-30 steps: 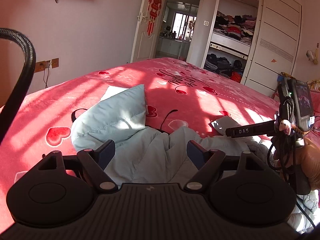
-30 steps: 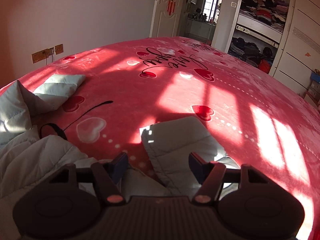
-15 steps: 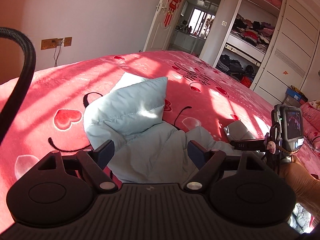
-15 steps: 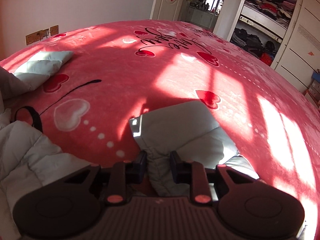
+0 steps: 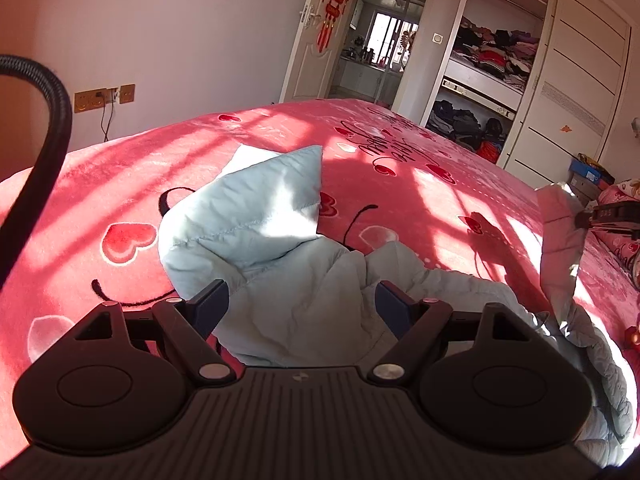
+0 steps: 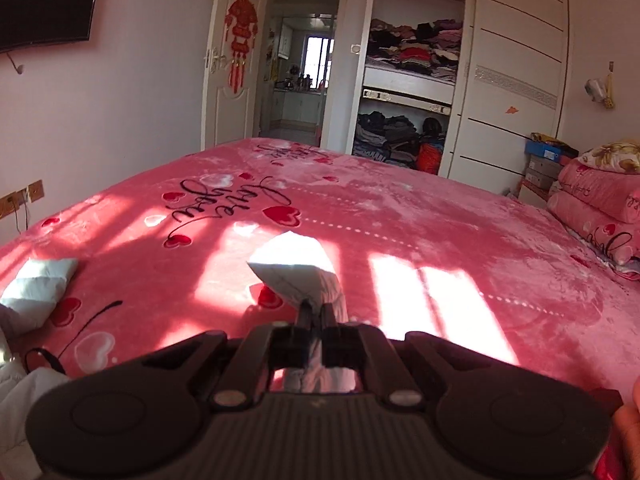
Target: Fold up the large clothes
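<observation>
**Right hand-held gripper clamps a sleeve of the pale blue padded jacket over the bed**

The pale blue padded jacket (image 5: 288, 304) lies crumpled on the pink heart-print bed cover (image 5: 120, 184), at the near side of the bed. One sleeve (image 5: 256, 208) points away across the cover toward the wall with the sockets (image 5: 105, 97).

The left hand-held gripper (image 5: 302, 304) hangs just over the jacket's body with its fingers wide apart; fabric shows between them, but the pads do not press on it.

The right hand-held gripper (image 6: 317, 312) has its fingers together, pinching the other sleeve (image 6: 300, 272), which is lifted clear of the cover and bunches up beyond the fingertips. In the left wrist view that raised sleeve hangs at the right edge from the gripper's tips.

Beyond the bed stand an open door (image 6: 228, 72) and an open wardrobe (image 6: 412, 60) stacked with clothes.
</observation>
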The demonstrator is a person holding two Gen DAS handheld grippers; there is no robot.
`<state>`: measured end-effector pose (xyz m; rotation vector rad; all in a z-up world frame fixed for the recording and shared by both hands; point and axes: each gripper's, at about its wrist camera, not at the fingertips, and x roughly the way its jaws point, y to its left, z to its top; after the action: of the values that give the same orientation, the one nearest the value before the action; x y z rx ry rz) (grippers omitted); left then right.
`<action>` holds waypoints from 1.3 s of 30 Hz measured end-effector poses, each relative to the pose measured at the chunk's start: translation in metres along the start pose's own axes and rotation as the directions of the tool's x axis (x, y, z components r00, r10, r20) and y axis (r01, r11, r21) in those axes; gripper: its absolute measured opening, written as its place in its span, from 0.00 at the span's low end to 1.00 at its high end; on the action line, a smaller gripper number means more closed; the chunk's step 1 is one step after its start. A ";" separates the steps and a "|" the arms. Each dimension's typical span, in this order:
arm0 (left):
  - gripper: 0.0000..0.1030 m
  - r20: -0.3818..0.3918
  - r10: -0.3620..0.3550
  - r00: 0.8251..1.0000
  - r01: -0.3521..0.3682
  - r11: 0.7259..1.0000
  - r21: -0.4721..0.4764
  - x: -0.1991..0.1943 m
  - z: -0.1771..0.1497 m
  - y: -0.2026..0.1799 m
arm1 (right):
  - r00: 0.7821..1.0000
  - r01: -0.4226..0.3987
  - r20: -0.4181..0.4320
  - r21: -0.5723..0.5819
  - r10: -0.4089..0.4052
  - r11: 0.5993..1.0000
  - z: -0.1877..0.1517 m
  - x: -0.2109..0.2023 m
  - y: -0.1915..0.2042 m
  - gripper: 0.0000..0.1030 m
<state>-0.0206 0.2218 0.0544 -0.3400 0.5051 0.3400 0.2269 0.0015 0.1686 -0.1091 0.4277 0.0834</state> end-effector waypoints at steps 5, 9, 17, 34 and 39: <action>0.96 0.007 -0.043 0.999 0.042 0.998 0.056 -0.004 -0.007 -0.014 | 0.977 0.123 0.152 0.172 -0.149 0.977 0.017 -0.084 -0.095 0.00; 0.96 0.010 -0.104 0.995 0.102 0.990 0.093 -0.012 -0.014 -0.024 | 0.933 0.202 0.209 0.373 -0.294 0.906 -0.002 -0.144 -0.169 0.00; 0.96 -0.033 -0.196 0.980 0.199 0.962 0.190 -0.024 -0.038 -0.043 | 0.846 0.302 0.153 0.651 -0.510 0.696 -0.083 -0.223 -0.266 0.00; 0.97 -0.136 -0.233 0.963 0.264 0.920 0.291 -0.033 -0.057 -0.083 | 0.885 0.181 0.037 0.891 -0.463 0.417 -0.248 -0.255 -0.317 0.12; 0.97 -0.143 -0.258 0.956 0.289 0.915 0.281 -0.036 -0.055 -0.092 | 0.907 0.086 0.114 0.894 -0.407 0.441 -0.251 -0.257 -0.320 0.55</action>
<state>-0.0368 0.1099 0.0492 -0.1300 0.5938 -0.0297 -0.0755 -0.3610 0.0770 0.8860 0.0746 -0.4345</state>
